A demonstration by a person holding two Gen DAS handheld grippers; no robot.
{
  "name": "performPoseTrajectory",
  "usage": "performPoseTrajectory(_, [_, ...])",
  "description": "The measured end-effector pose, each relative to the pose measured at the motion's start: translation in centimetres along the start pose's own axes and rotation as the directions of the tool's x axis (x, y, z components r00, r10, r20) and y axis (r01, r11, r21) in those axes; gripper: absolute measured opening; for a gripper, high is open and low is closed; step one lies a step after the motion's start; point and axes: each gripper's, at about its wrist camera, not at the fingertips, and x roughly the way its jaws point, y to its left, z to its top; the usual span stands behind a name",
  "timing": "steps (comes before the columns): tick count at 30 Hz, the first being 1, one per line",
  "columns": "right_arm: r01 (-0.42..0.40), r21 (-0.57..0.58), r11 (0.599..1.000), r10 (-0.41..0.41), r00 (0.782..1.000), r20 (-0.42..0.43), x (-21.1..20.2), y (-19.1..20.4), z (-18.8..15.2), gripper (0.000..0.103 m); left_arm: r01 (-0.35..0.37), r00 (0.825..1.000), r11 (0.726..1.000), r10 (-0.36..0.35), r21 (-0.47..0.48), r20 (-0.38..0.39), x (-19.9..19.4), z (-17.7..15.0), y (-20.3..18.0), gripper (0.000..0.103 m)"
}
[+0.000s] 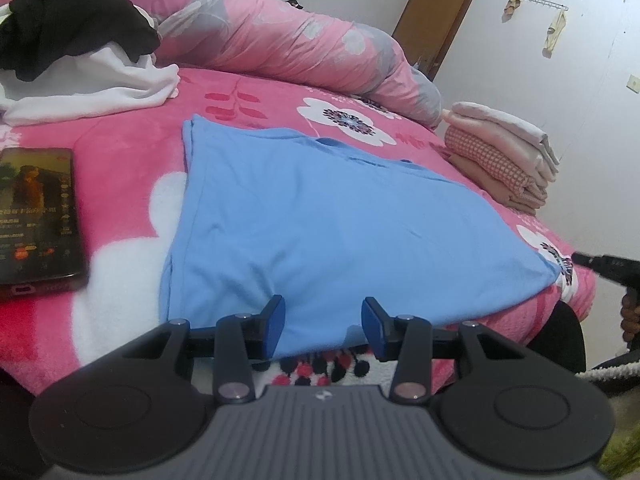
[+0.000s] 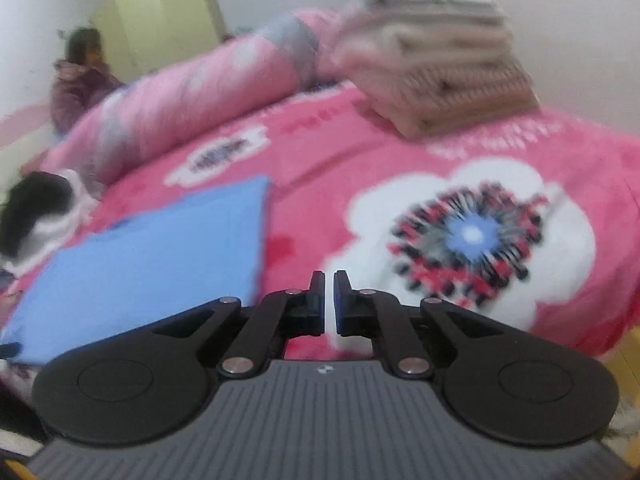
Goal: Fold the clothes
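You are working with two matching tools: your left gripper (image 1: 323, 328) and right gripper (image 2: 329, 304) are each showing a ribbed grey body with a small white logo, black linkage arms on silver rivets, round black side discs, and blue pads (image 1: 276, 326) lining the black fingers.

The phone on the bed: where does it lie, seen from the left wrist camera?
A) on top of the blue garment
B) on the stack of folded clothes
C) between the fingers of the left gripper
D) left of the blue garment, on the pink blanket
D: the phone lies with its screen lit on the pink blanket, left of the blue garment and apart from it.
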Motion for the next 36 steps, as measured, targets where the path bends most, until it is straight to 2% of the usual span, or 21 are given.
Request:
performPoseTrajectory(3, [-0.031,-0.032,0.999,0.032,0.999,0.033,0.3,2.1,0.4,0.006,-0.032,0.999,0.999,0.032,-0.010,0.018,-1.1,-0.7,0.3,0.044])
performPoseTrajectory(9, [-0.088,-0.098,0.991,0.098,0.991,0.096,0.9,6.4,1.1,0.010,-0.104,0.991,0.988,0.113,-0.116,0.078,-4.5,-2.6,2.6,0.044])
performPoseTrajectory(14, [-0.155,-0.116,0.981,0.163,0.984,0.066,3.1,9.3,1.3,0.013,-0.135,0.982,0.981,0.151,-0.136,0.113,-6.8,-3.1,3.2,0.044])
performPoseTrajectory(19, [-0.117,-0.207,0.971,0.124,0.992,0.023,3.9,11.7,0.4,0.020,-0.120,0.977,0.988,0.136,-0.100,0.167,-7.9,-2.0,2.2,0.046])
performPoseTrajectory(22, [-0.063,-0.245,0.968,0.070,0.997,0.018,4.3,12.7,-0.2,0.026,-0.091,0.982,0.993,0.103,-0.077,0.160,-6.5,-1.0,1.3,0.048])
performPoseTrajectory(25, [-0.026,-0.263,0.964,0.026,1.000,-0.002,5.2,13.2,-0.7,0.038,-0.060,0.987,0.997,0.068,-0.055,0.144,-4.9,0.1,0.4,0.049])
performPoseTrajectory(26, [-0.011,-0.267,0.964,0.008,1.000,-0.013,5.7,13.5,-0.8,0.045,-0.050,0.989,0.998,0.056,-0.049,0.139,-4.3,0.5,0.0,0.049])
performPoseTrajectory(29, [0.009,-0.283,0.959,-0.019,0.999,-0.033,6.6,14.2,-0.9,0.050,-0.021,0.992,0.999,0.025,-0.033,0.123,-2.4,1.7,-1.1,0.053])
performPoseTrajectory(31, [-0.002,-0.273,0.962,-0.006,1.000,-0.025,6.7,14.6,-0.7,0.062,-0.009,0.992,1.000,0.011,-0.014,0.123,-1.6,2.2,-2.0,0.058])
performPoseTrajectory(33, [-0.007,-0.258,0.966,0.007,1.000,-0.001,6.5,14.9,-0.3,0.084,-0.005,0.993,1.000,0.005,0.000,0.119,-0.9,2.5,-2.7,0.062])
performPoseTrajectory(36, [0.009,-0.226,0.974,0.007,0.997,0.072,5.6,14.8,0.7,0.102,-0.015,0.994,1.000,0.014,0.005,0.106,-0.4,2.6,-3.4,0.068])
